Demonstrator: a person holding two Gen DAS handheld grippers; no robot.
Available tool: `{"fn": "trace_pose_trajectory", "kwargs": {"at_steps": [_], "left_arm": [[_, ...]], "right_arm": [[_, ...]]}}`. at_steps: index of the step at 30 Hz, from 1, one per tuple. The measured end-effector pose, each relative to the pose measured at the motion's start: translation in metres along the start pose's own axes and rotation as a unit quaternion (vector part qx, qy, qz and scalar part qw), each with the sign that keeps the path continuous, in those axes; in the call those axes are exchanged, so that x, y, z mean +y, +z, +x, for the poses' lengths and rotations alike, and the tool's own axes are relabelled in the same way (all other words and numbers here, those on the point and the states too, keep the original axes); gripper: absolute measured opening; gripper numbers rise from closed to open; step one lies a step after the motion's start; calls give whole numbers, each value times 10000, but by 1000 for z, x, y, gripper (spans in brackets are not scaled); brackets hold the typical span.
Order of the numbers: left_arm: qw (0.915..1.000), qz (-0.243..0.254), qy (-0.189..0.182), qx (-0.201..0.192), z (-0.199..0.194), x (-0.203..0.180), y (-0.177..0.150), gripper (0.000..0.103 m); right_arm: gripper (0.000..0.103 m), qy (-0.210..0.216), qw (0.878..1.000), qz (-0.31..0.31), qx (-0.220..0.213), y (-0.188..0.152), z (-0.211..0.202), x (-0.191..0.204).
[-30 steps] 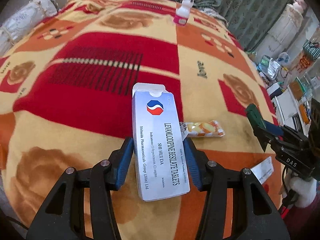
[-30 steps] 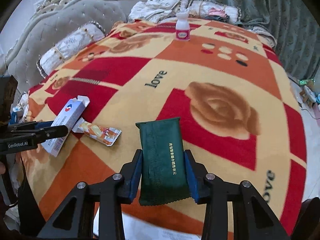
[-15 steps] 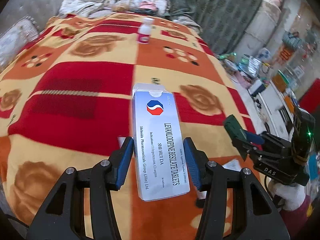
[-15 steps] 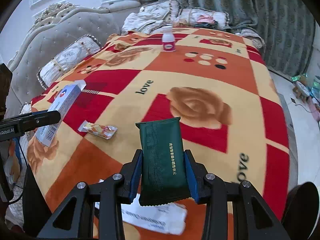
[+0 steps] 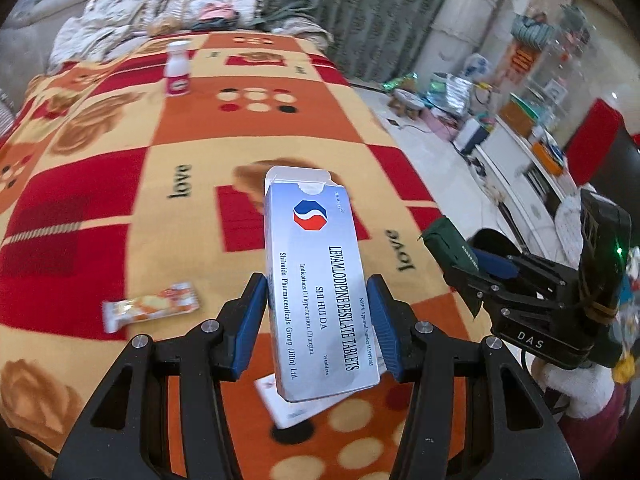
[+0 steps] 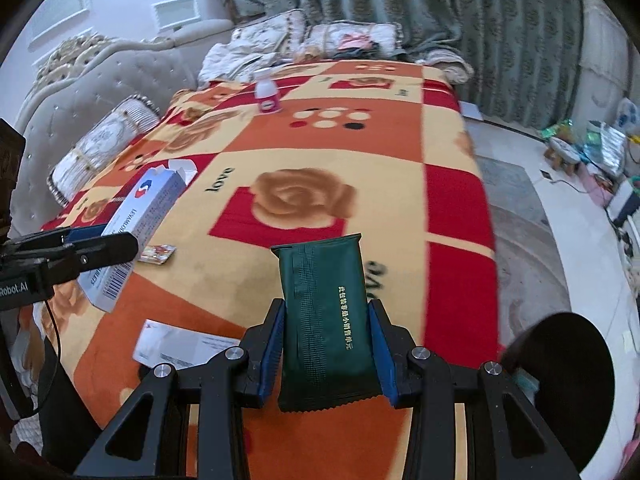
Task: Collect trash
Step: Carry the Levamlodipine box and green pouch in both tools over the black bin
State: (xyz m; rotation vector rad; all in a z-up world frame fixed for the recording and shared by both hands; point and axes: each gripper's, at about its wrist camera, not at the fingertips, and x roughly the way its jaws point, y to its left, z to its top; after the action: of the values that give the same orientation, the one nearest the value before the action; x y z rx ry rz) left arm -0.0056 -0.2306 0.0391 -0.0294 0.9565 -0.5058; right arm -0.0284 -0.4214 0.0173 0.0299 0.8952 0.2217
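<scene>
My left gripper (image 5: 316,296) is shut on a white tablet box (image 5: 316,280) with an open top flap, held above the bed. The right gripper (image 6: 326,314) is shut on a dark green packet (image 6: 324,320). Each shows in the other's view: the right gripper (image 5: 480,264) with the green packet (image 5: 444,240), and the left gripper (image 6: 100,244) with the box (image 6: 140,216). An orange snack wrapper (image 5: 150,306) and a white printed packet (image 6: 176,346) lie on the blanket. A white bottle with a pink label (image 5: 178,70) stands far back.
The red, orange and yellow blanket (image 6: 340,152) covers the bed. A grey tufted headboard (image 6: 80,92) and pillows sit at the left and back, with green curtains (image 6: 500,20) behind. Clutter lies on the floor (image 5: 440,96) to the right. A dark round object (image 6: 560,364) is at lower right.
Both grippers have travelled rightwards along the bed's near side, each keeping its item. The snack wrapper now lies left of the left gripper, and the floor at the right has come into view.
</scene>
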Motion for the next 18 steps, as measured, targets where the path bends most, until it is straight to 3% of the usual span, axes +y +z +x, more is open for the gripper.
{"fn": "trace_pose_trajectory", "kwargs": {"at_steps": [18], "left_arm": [[9973, 574, -393, 254, 36, -82, 7, 50]], "right_arm": [[39, -360, 9968, 706, -131, -33, -38, -75]]}}
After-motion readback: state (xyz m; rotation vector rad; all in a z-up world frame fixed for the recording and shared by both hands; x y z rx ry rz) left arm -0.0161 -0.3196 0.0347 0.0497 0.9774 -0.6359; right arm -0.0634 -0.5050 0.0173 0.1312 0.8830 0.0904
